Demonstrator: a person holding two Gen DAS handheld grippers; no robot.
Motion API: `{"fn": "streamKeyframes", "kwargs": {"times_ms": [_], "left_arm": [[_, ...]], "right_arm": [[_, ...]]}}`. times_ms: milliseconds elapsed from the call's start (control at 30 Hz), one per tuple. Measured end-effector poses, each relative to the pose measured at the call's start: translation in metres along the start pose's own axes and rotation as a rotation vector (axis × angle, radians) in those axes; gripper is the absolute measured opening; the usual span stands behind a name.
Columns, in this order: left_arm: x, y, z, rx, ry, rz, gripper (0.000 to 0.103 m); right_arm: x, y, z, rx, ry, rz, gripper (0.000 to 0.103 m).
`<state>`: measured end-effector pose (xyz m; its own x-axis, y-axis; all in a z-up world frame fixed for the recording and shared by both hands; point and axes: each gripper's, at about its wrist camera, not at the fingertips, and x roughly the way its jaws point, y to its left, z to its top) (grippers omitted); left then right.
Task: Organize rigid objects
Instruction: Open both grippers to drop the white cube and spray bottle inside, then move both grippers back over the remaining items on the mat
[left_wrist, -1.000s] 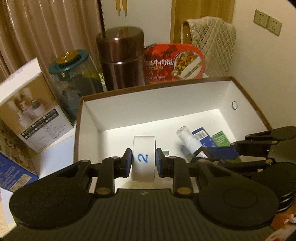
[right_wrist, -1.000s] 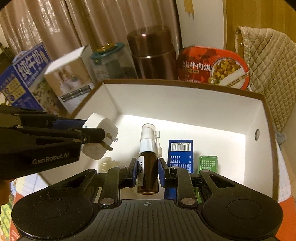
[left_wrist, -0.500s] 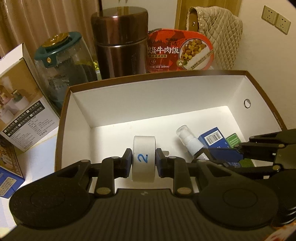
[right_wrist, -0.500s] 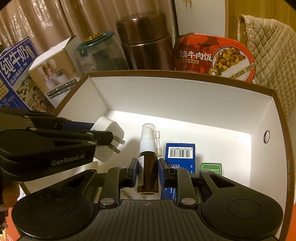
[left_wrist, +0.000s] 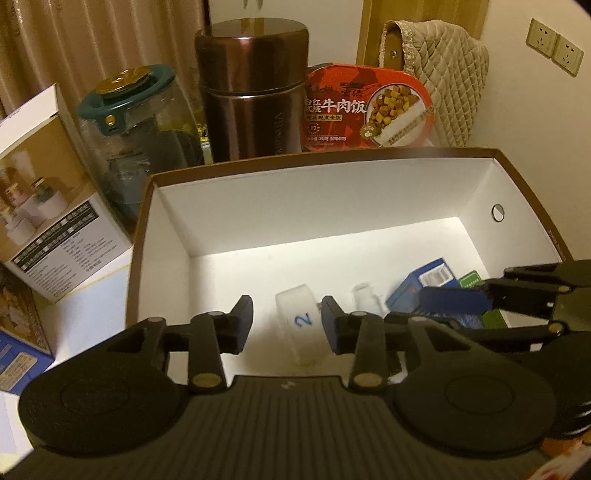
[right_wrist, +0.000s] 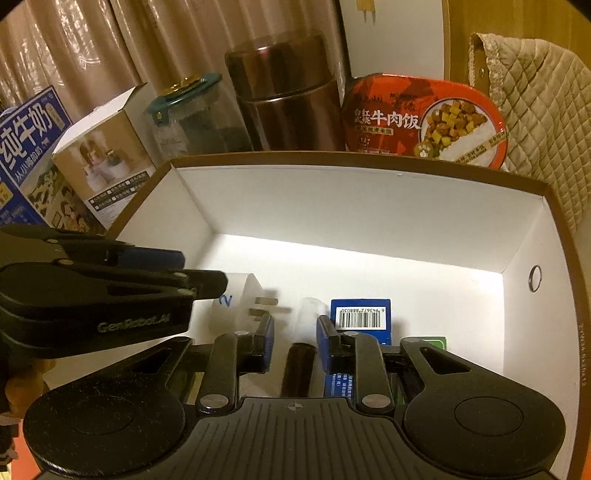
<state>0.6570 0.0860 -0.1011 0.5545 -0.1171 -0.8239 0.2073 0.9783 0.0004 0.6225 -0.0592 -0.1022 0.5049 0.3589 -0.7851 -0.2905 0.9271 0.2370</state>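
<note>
Both grippers hang over a white cardboard box (left_wrist: 332, 192) with a brown rim (right_wrist: 351, 162). My left gripper (left_wrist: 287, 319) is opening; the white plug adapter (left_wrist: 304, 326) marked "2" sits blurred between its jaws, free of the pads. In the right wrist view the adapter (right_wrist: 240, 295) shows its metal prongs under the left gripper's fingers (right_wrist: 147, 284). My right gripper (right_wrist: 293, 341) is opening too; the brown spray bottle (right_wrist: 300, 365) with a clear cap lies blurred between its jaws, not pressed. A blue barcoded carton (right_wrist: 360, 314) and a green packet (left_wrist: 471, 278) lie on the box floor.
Behind the box stand a brown metal canister (left_wrist: 251, 92), a glass jar with a teal lid (left_wrist: 136, 122) and a red instant-rice bowl (left_wrist: 365, 107). A product carton (left_wrist: 48, 206) and a blue milk carton (right_wrist: 26, 147) stand left. A quilted cloth (right_wrist: 543, 103) hangs at right.
Both grippers, shut on the adapter and the spray bottle before, have opened. Both objects now sit lower and blurred between the jaws. The box looks closer.
</note>
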Motion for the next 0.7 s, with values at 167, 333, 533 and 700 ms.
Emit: {"fn": "streamKeyframes", "kwargs": {"times_ms": [167, 333, 533, 700], "left_arm": [[-0.012, 0.002, -0.008, -0.013, 0.002, -0.001, 0.036], [-0.027, 0.002, -0.015, -0.029, -0.009, -0.005, 0.037], [-0.053, -0.001, -0.022, -0.046, -0.043, 0.006, 0.044], [-0.081, -0.003, -0.031, -0.066, -0.073, 0.0, 0.046]], "right_arm": [[-0.012, 0.003, -0.008, -0.019, -0.014, 0.007, 0.048], [-0.025, 0.005, -0.015, -0.019, -0.024, 0.017, 0.052], [-0.046, 0.006, -0.021, -0.008, -0.047, 0.023, 0.054], [-0.071, 0.008, -0.028, 0.008, -0.079, 0.028, 0.055]]}}
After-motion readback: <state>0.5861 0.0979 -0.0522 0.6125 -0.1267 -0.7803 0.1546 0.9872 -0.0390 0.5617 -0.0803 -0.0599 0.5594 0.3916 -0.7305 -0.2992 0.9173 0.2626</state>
